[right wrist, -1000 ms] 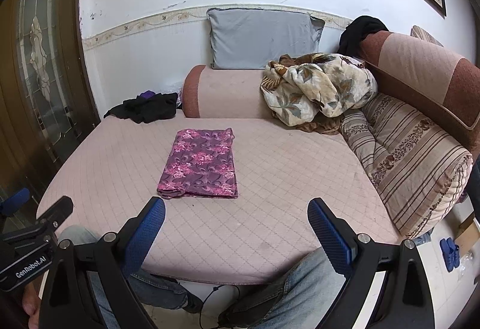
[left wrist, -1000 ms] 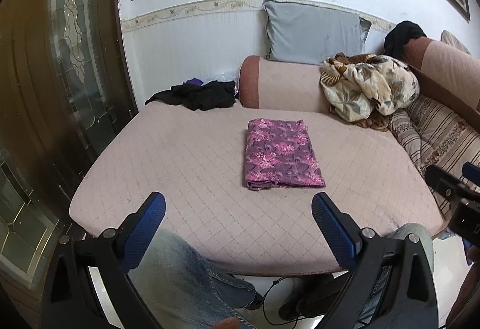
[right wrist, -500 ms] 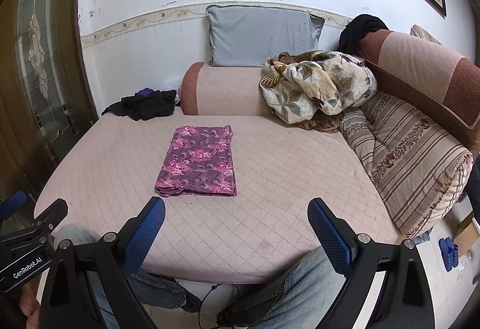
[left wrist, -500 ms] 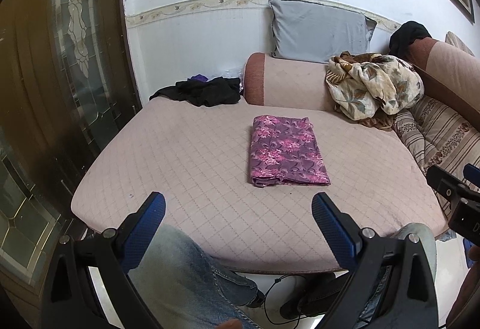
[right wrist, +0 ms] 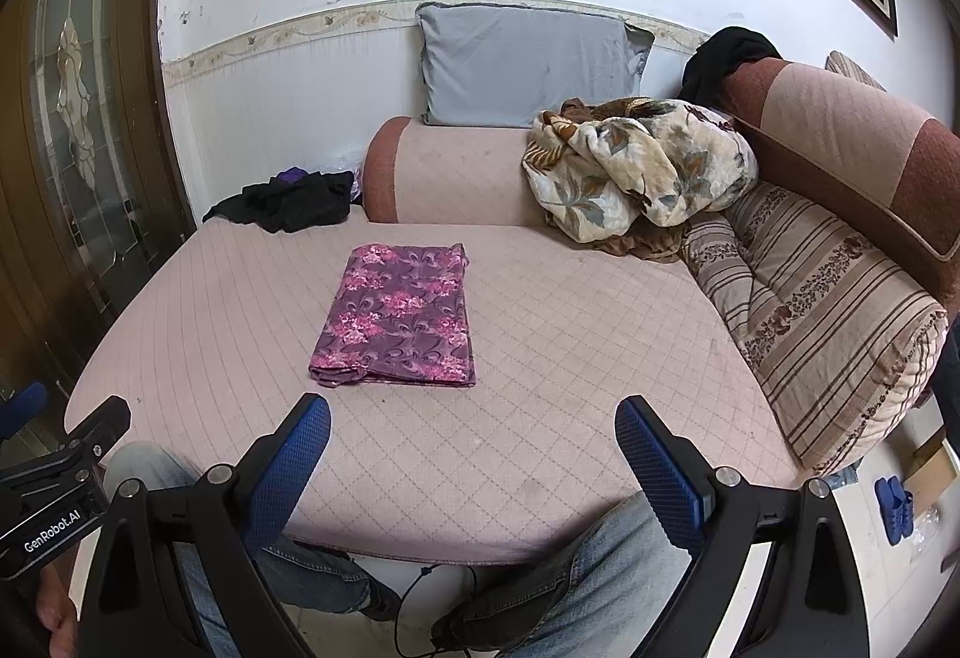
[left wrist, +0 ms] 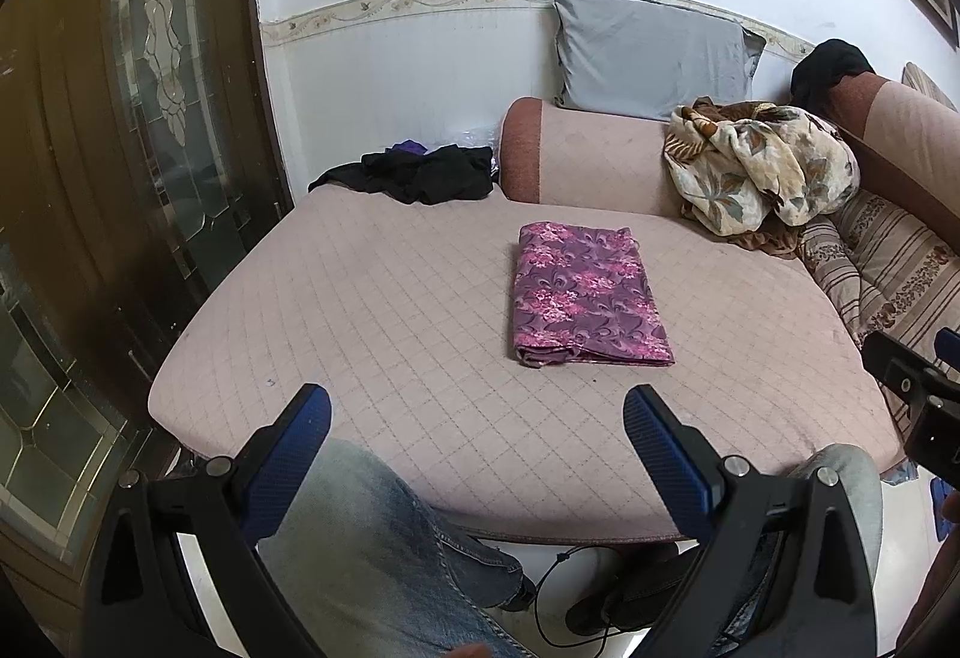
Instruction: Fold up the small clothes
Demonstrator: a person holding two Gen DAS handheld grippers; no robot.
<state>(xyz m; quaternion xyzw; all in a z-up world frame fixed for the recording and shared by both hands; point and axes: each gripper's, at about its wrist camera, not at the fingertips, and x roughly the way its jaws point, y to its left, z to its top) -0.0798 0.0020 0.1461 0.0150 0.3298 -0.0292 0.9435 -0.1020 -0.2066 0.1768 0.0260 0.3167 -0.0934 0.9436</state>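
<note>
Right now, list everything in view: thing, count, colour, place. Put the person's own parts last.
folded cloth: 1, purple-pink floral, middle of sofa seat
sofa seat: 1, pink quilted, foreground
dark clothes pile: 1, black with purple, far left corner
grey pillow: 1, against wall
floral blanket: 1, cream-brown, bunched at far right
striped cushion: 1, beige-brown, right side
black garment: 1, on the sofa back
slippers: blue, floor right
legs: 2, blue jeans, below seat
left gripper: open, empty
right gripper: open, empty
</note>
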